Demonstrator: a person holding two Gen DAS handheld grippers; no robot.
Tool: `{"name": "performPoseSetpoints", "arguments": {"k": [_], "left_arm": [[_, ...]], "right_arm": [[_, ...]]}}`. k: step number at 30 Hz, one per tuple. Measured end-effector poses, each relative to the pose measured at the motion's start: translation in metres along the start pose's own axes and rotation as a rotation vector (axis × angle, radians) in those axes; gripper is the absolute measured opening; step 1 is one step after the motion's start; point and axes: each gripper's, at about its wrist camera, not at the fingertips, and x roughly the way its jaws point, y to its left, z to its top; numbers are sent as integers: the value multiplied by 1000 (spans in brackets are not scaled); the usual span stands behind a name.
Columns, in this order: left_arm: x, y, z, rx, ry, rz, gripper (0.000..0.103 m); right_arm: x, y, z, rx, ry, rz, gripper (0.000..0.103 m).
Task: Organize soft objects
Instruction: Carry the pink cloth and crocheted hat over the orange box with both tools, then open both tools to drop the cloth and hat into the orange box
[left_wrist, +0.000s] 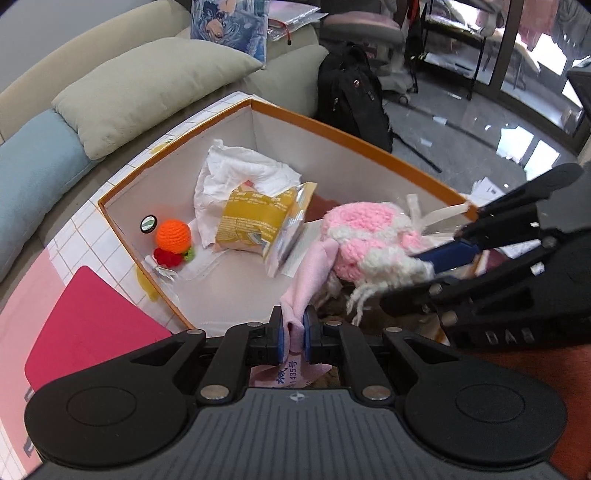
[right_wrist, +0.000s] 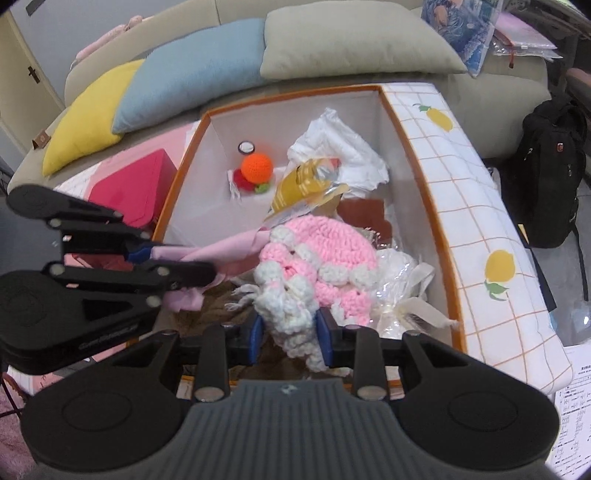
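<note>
An open orange-rimmed storage box (left_wrist: 343, 134) (right_wrist: 421, 177) holds soft things: a crumpled white cloth (left_wrist: 236, 166) (right_wrist: 340, 144), a yellow packet (left_wrist: 255, 218) (right_wrist: 299, 184) and an orange crochet toy (left_wrist: 173, 236) (right_wrist: 257, 167). My left gripper (left_wrist: 294, 334) (right_wrist: 146, 254) is shut on a pale pink cloth (left_wrist: 310, 273) (right_wrist: 221, 253). My right gripper (right_wrist: 290, 334) (left_wrist: 439, 258) is shut on a pink-and-white knitted hat (left_wrist: 369, 236) (right_wrist: 314, 266). Both items hang over the near end of the box, touching each other.
A red flat box (left_wrist: 88, 325) (right_wrist: 133, 184) lies left of the storage box. A sofa with grey (left_wrist: 147, 81), blue (right_wrist: 192, 74) and yellow (right_wrist: 88, 110) cushions runs behind. A black backpack (left_wrist: 351, 92) (right_wrist: 554, 166) stands on the floor. Clear wrapping with ribbon (right_wrist: 402, 295) lies in the box.
</note>
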Motion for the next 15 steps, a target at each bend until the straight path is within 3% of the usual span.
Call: {"name": "performPoseSetpoints", "arguments": {"k": [7,15], "left_arm": [[5,4,0,-24,5,-5,17],[-22,13,1,-47,-64,-40,60]], "right_arm": [[12,7,0,-32,46,-34,36],[-10,14,1,-66,20,-59,49]]}}
